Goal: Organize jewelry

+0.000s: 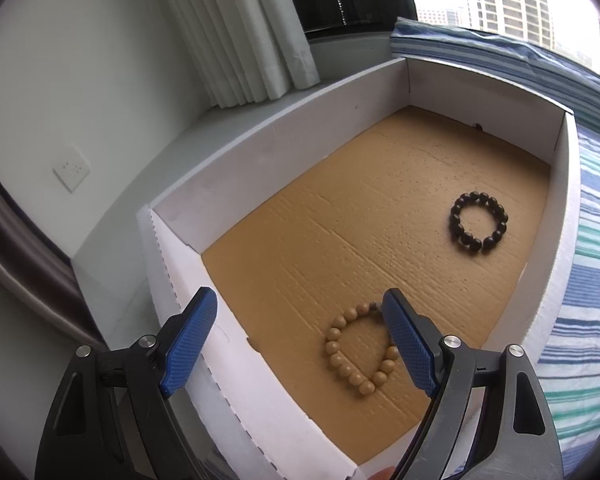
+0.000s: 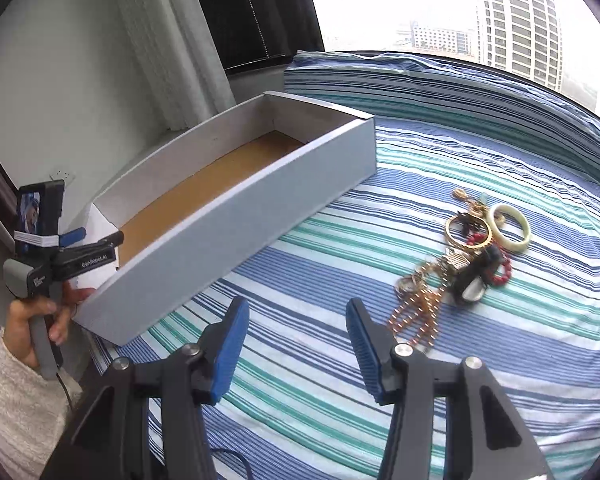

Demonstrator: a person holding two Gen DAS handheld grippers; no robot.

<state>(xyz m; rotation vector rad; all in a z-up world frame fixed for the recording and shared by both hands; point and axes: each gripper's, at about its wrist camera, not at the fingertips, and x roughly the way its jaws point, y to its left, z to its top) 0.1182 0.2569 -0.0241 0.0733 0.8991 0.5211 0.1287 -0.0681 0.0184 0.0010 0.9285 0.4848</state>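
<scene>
A white cardboard box (image 1: pixel 228 152) with a brown floor lies on the striped bed; it also shows in the right wrist view (image 2: pixel 236 220). Inside lie a tan bead bracelet (image 1: pixel 342 364) near the front and a black bead bracelet (image 1: pixel 479 222) at the right. My left gripper (image 1: pixel 300 316) is open and empty above the box's near corner, its right finger over the tan bracelet. My right gripper (image 2: pixel 298 324) is open and empty above the bedsheet. A heap of jewelry (image 2: pixel 456 264) lies to its right, with a white bangle (image 2: pixel 510 226), a gold bangle (image 2: pixel 468 232), red beads (image 2: pixel 502 274) and copper chains (image 2: pixel 416 316).
The bed has a blue, green and white striped sheet (image 2: pixel 340 380). A white curtain (image 1: pixel 236 28) and a wall with a socket (image 1: pixel 71 168) stand left of the box. A window (image 2: pixel 420 4) lies beyond the bed. The left hand-held gripper (image 2: pixel 56 252) shows at the box's near end.
</scene>
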